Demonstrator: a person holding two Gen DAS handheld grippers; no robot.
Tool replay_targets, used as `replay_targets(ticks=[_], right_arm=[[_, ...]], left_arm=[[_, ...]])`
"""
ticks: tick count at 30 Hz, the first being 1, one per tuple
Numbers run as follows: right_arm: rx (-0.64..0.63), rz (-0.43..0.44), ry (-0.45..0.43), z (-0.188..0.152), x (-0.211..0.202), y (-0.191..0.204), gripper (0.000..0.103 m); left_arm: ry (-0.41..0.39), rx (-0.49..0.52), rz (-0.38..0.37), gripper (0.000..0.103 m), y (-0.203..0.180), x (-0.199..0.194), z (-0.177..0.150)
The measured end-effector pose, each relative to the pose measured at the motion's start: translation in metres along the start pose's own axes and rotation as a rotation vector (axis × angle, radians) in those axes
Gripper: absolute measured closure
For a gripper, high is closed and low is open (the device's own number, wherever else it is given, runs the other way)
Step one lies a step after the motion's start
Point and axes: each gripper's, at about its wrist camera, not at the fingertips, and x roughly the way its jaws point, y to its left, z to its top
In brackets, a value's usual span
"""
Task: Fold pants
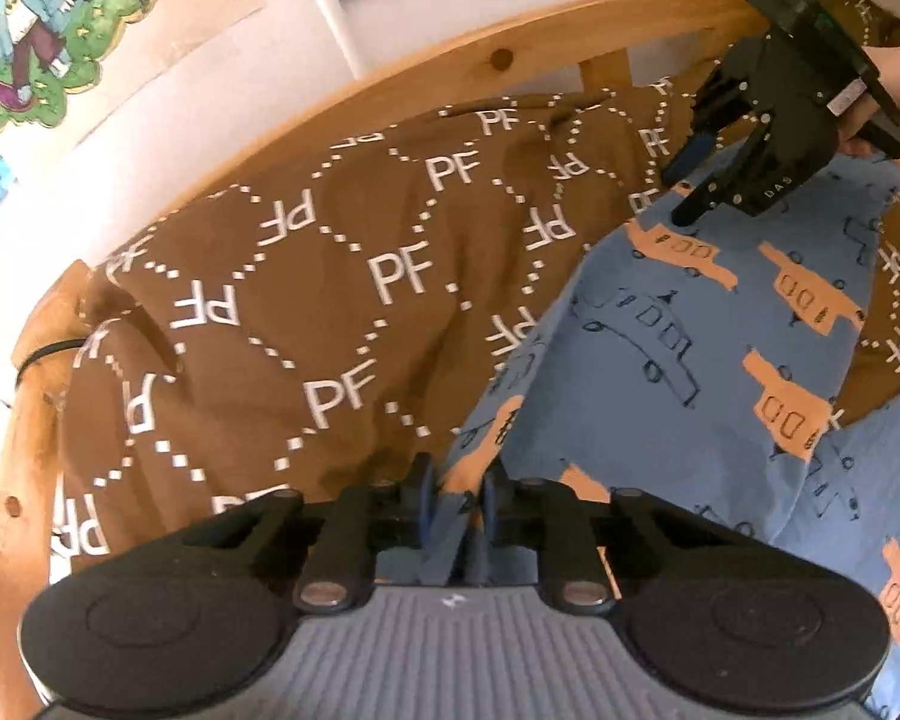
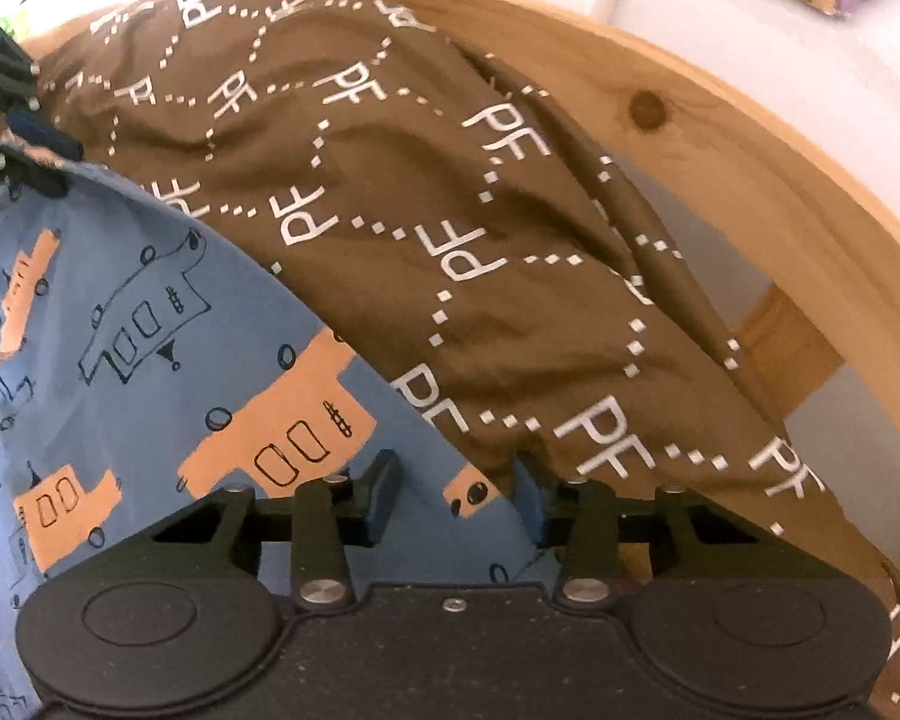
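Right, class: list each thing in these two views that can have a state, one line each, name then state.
pants: spread unfolded on the bedspread, one edge gathered in the left claw
left claw: nearly closed, blue cloth bunched between its fingers
right claw: open over the pants' edge, gripping nothing
bedspread: rumpled, draped against the wooden bed frame

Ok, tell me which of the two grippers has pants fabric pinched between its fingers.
The left gripper: a fold of the blue truck-print pants sits bunched between its fingers. The right gripper stands open over the cloth.
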Motion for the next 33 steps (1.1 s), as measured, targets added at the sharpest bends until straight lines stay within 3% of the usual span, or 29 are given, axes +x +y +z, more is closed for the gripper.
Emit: replay_targets(ticks=[2,5,12,17,23,26,33], right_arm=[[-0.013,0.019,0.016,0.003,0.001,0.003,0.089],[-0.057,0.027,0.035,0.005,-0.001,0.013,0.101],[-0.086,-0.105,-0.083,-0.007,-0.05,0.036,0.102],[-0.094,-0.182,-0.206,-0.028,-0.102,0.047,0.102],[-0.122,-0.223,-0.305,-0.067,-0.155,0.083,0.102],[-0.143,-0.208,-0.309,-0.087,-0.176,0.104,0.102],[-0.182,-0.16,-0.269,-0.131,-0.201,0.157,0.103]], left_arm=[[0.003,-0.002,0.006,0.093,0.002,-0.003,-0.001],[-0.009,0.0,0.03,0.098,0.001,-0.008,-0.003],[-0.07,0.033,0.121,0.1,-0.008,-0.022,-0.008],[-0.152,0.035,0.136,0.101,-0.017,-0.043,-0.02],[-0.283,0.123,0.138,0.101,-0.039,-0.082,-0.047],[-0.309,0.217,0.146,0.101,-0.059,-0.099,-0.065],[-0.273,0.376,0.135,0.101,-0.105,-0.109,-0.108]])
